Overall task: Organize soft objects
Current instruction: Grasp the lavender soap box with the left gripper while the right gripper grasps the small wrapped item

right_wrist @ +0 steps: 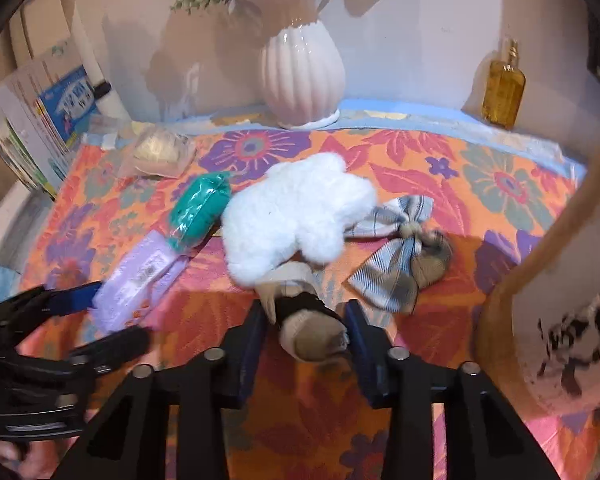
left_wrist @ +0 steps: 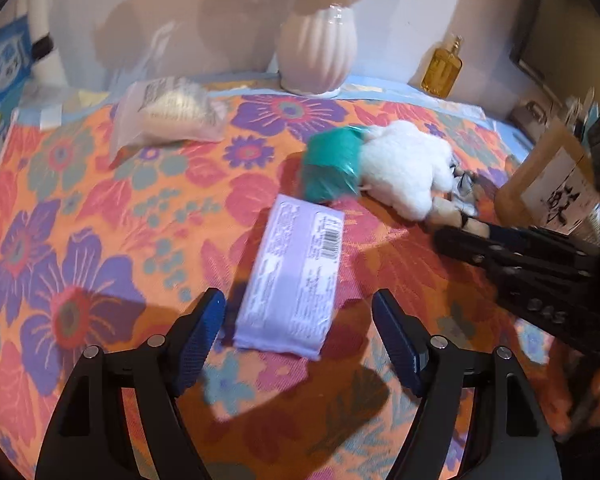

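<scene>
A lilac soft pack (left_wrist: pixel 293 276) lies on the floral cloth, its near end between the open jaws of my left gripper (left_wrist: pixel 300 312). It also shows in the right wrist view (right_wrist: pixel 137 276). A green wrapped roll (left_wrist: pixel 332 164) (right_wrist: pixel 197 210) lies against a white plush toy (left_wrist: pixel 408 168) (right_wrist: pixel 295 212) with a plaid bow (right_wrist: pixel 396 248). My right gripper (right_wrist: pixel 306 332) stands open around the toy's tan foot (right_wrist: pixel 312 330), pads beside it, not pressing. A clear bag of white stuff (left_wrist: pixel 171 114) (right_wrist: pixel 159 152) lies at the back left.
A white ribbed vase (right_wrist: pixel 302 76) and an amber bottle (right_wrist: pixel 502 88) stand against the back wall. Books (right_wrist: pixel 39 120) lean at the left. A tan paper bag (right_wrist: pixel 548 300) (left_wrist: pixel 552 188) stands at the right edge. The left gripper shows in the right wrist view (right_wrist: pixel 99 312).
</scene>
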The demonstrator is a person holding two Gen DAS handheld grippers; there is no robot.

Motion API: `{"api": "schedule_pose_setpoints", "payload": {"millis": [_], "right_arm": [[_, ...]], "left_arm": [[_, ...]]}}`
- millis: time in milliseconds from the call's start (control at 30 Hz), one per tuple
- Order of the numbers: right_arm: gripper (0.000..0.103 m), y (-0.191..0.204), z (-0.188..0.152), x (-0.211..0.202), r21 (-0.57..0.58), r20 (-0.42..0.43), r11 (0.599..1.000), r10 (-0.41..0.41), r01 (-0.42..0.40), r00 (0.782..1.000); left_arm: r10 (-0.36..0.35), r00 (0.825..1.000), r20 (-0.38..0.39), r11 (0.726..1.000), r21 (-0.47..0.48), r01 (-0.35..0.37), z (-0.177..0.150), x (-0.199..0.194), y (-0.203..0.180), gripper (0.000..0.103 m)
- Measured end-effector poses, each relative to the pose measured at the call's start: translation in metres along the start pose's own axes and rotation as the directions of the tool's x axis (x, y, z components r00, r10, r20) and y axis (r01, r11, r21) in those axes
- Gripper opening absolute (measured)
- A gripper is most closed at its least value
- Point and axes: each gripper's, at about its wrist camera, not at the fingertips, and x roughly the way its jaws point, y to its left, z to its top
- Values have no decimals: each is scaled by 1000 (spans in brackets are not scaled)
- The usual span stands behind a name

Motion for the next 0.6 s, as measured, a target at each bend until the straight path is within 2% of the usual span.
{"api": "schedule_pose_setpoints", "payload": {"millis": [67,100,300,500,600], "right_arm": [[29,-3,-7,-6,23,2,999,25,-25,1000],[29,-3,-11,-9,27,4,999,28,-28,1000],[29,6,-41,-37,5,20,999,43,-43,999],[29,27,-80,-69,-128,40,991,-23,28,999],[30,26,-95,-75,-137,9,990,-22,23,1000]], "left_arm": [[18,1000,20,1000,10,-18,-3,-2,-2,44],[12,1000,25,1000,9,-12,-4,-4,-1,37],[-95,994,50,992,-75,98,-22,-19,13,37],[-129,990,64,984,-116,136,-41,-33,10,37],[-142,988,62,984,-98,147,-51,-39,2,37]]}}
